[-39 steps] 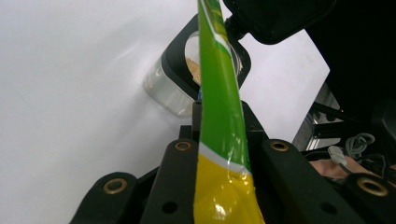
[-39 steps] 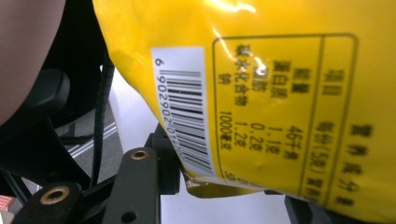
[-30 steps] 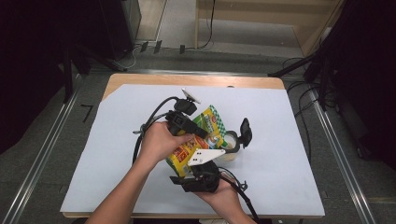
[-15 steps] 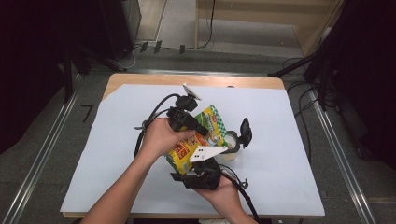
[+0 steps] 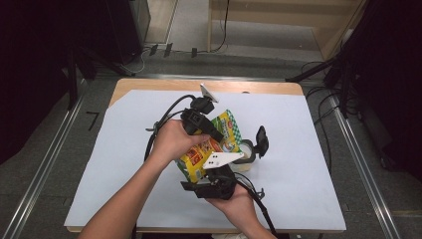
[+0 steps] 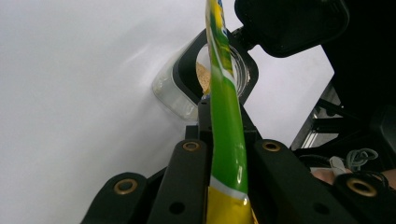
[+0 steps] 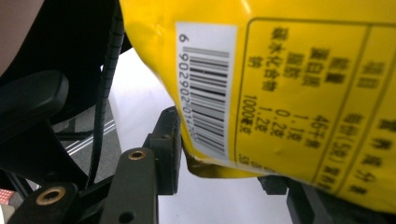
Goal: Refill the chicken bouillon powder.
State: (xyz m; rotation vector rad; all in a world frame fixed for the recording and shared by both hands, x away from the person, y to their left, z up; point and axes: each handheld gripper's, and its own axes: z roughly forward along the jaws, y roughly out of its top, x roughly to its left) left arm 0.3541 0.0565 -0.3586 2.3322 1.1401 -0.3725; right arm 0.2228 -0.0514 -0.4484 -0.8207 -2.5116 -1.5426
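A yellow and green snack pouch point(image 5: 226, 127) hangs tilted over a clear jar point(image 5: 247, 155) with a black rim and an open flip lid point(image 5: 261, 141). My left gripper point(image 5: 215, 134) is shut on the pouch's green top edge point(image 6: 219, 46), right above the jar's mouth point(image 6: 187, 84), where some tan crumbs lie. My right gripper point(image 5: 206, 173) holds the pouch's yellow bottom point(image 7: 303, 93) by the barcode. The right gripper's jaws point(image 7: 222, 163) have just been opening a little, with the pouch's corner still pressed between them.
White paper point(image 5: 308, 164) covers the wooden table point(image 5: 268, 87). Cables point(image 5: 159, 124) trail from both grippers across the paper. Metal rails point(image 5: 363, 174) run along both sides of the table, with dark floor beyond.
The left hand has edged slightly away from the near edge with the pouch's top. The right hand has kept still.
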